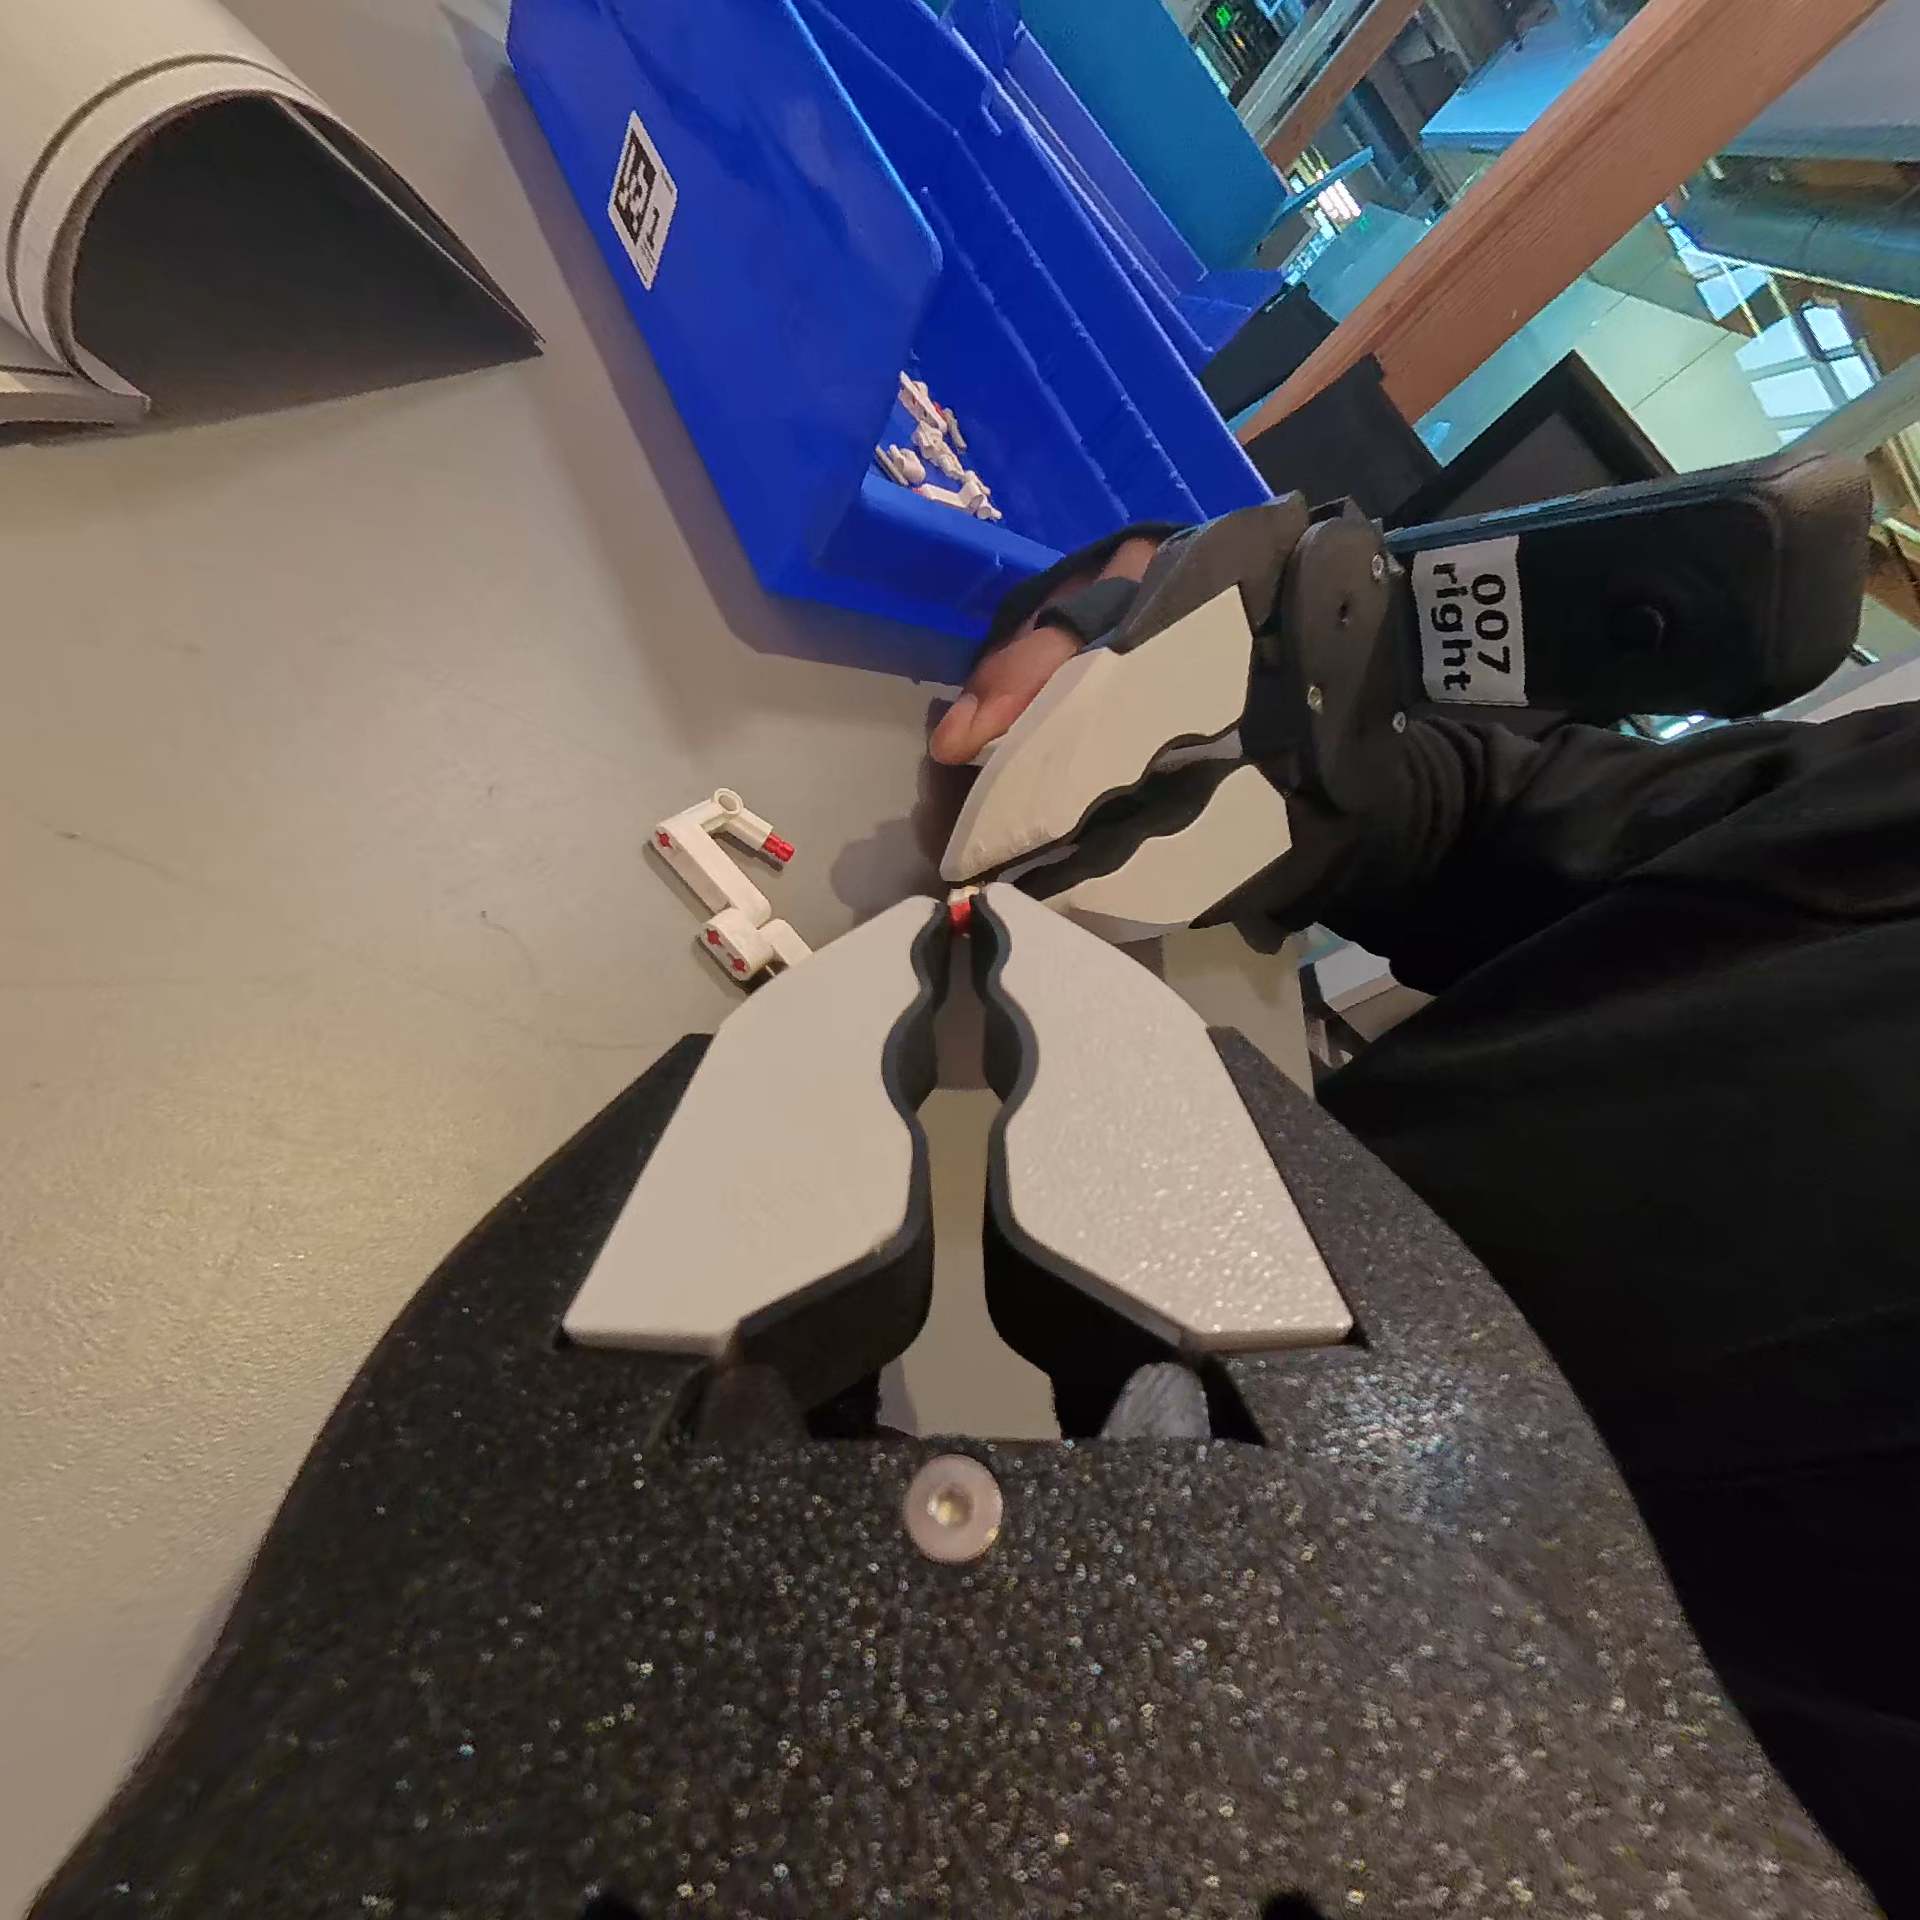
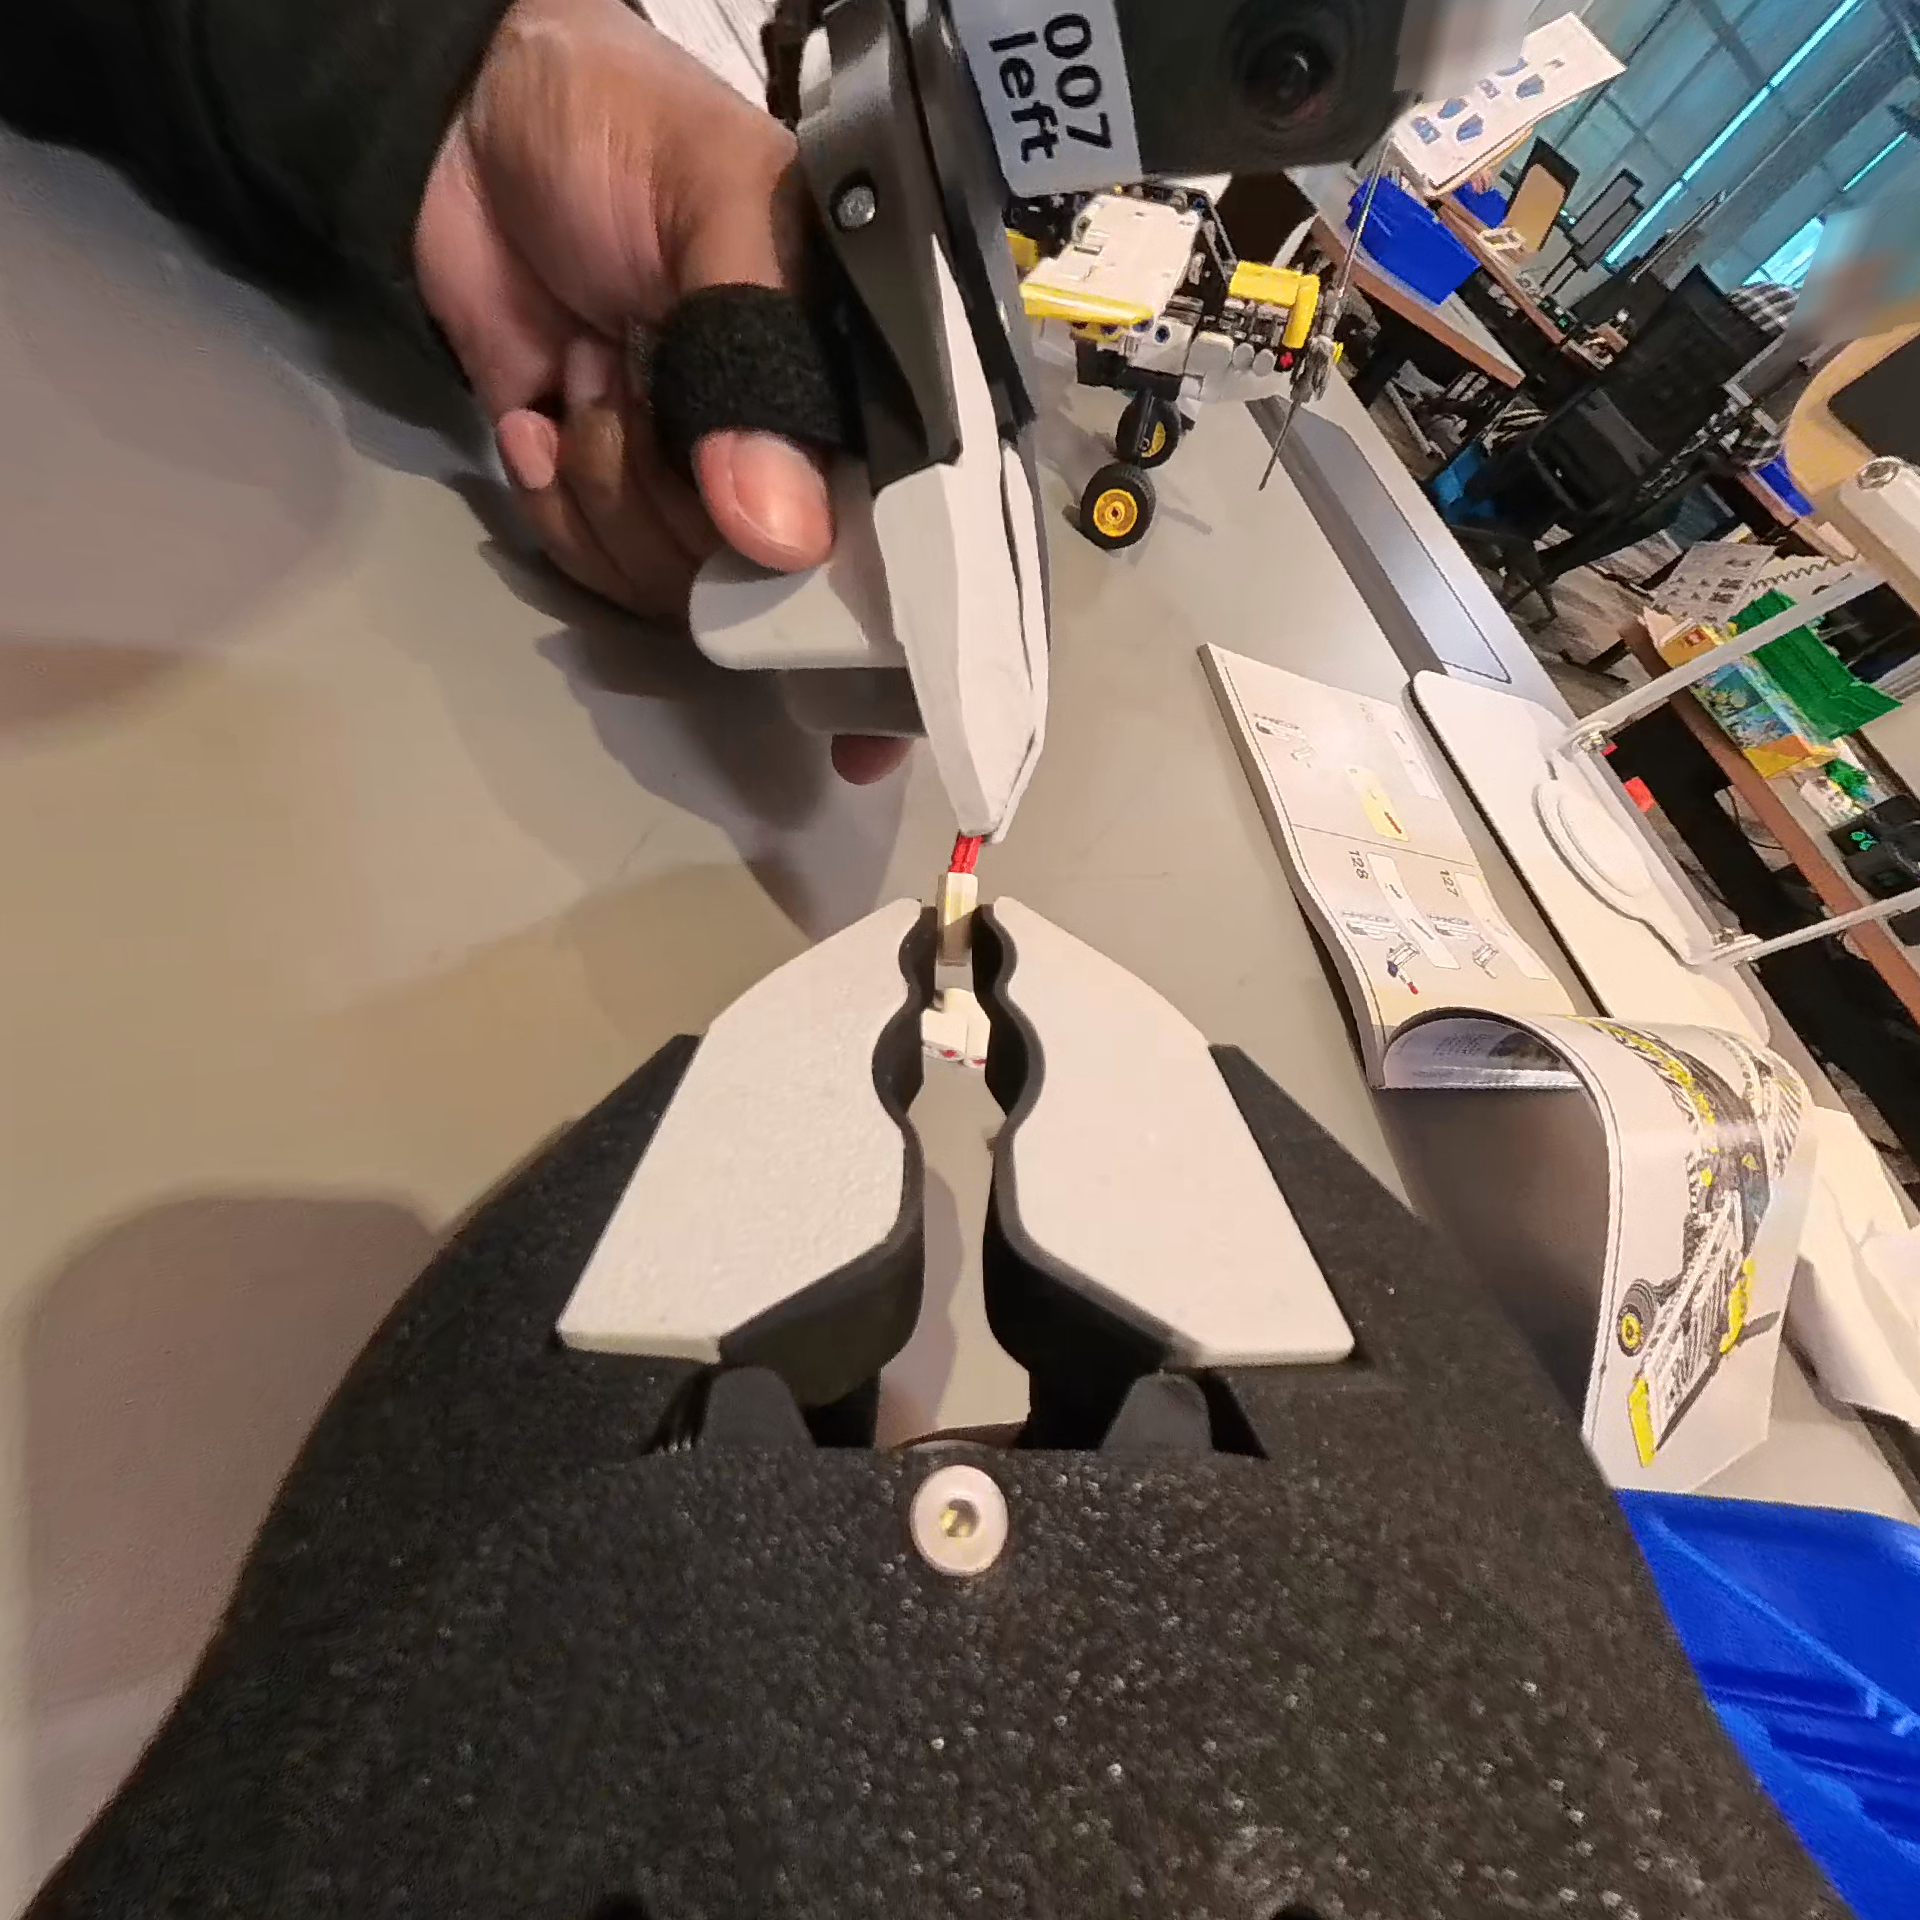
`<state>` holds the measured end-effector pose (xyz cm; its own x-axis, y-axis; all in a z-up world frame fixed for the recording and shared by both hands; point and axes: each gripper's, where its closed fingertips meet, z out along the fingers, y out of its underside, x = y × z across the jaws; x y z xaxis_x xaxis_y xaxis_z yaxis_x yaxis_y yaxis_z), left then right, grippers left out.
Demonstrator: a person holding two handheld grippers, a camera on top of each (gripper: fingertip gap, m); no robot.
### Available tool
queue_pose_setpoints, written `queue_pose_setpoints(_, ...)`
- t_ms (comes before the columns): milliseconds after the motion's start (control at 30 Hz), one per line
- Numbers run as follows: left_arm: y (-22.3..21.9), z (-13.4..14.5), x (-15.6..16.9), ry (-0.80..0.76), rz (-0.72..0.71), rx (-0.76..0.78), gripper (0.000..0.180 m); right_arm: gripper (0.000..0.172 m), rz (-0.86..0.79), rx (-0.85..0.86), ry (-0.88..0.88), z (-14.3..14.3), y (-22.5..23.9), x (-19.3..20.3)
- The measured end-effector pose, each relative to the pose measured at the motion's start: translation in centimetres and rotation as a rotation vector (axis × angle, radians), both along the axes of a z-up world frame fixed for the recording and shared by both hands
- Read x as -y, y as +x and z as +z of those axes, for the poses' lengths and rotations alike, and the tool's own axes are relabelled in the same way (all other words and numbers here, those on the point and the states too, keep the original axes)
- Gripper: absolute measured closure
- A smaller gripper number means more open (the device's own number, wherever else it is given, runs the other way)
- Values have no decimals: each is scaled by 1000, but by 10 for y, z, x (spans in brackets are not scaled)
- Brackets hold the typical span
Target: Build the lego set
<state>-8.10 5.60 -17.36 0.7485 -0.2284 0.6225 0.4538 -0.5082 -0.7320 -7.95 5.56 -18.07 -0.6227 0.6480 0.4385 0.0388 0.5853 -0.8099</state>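
Grippers meeting tip to tip over matte grey worktop point(image 1: 260, 935).
Left gripper point(image 1: 961, 914) jaws pinch a ribbed red pin point(image 2: 966, 854); right gripper point(image 2: 956, 935) jaws pinch a smooth white beam point(image 2: 954, 940), long axis toward 12 o'clock.

Two grippers point(image 1: 961, 902) point(image 2: 956, 914); two white-and-red brick assemblies, one held point(image 2: 954, 966), one on the table beside the blue bin point(image 1: 717, 883); one open instruction booklet point(image 2: 1403, 883); one wheeled brick model point(image 2: 1174, 312).
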Motion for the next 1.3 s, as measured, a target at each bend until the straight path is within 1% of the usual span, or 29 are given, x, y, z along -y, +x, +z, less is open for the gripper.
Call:
queue_pose_setpoints(100, -2, 1, -1, 14, 28, -19, 177, 166, -34, 10, -27, 1, -2, -1)
queue_pose_setpoints(400, -8, 15, -5, 105, 96, 31, 177, 166, -101, 47, -227, 14, -7, -3)
queue_pose_setpoints(600, -12, 21, -7, 153, 167, 32, 177, 166, -154, 59, -315, 19, -10, -4)
queue_pose_setpoints(800, -16, 27, -9, 191, 240, 88, 177, 166, -217, 55, -397, 26, -15, -6)
queue_pose_setpoints(867, -16, 29, -8, 194, 228, 113, 177, 166, -204, 49, -406, 28, -14, -5)
queue_pose_setpoints(967, -12, 28, -7, 169, 163, 172, 177, 166, -152, 41, -387, 29, -10, -3)
queue_pose_setpoints(1033, -10, 28, -7, 165, 149, 175, 177, 166, -139, 36, -367, 28, -8, -3)
queue_pose_setpoints(1133, -10, 27, -7, 166, 154, 163, 177, 167, -146, 32, -364, 29, -8, -3)
queue_pose_setpoints(1300, -13, 29, -9, 196, 212, 109, 177, 167, -167, 54, -420, 30, -11, -3)
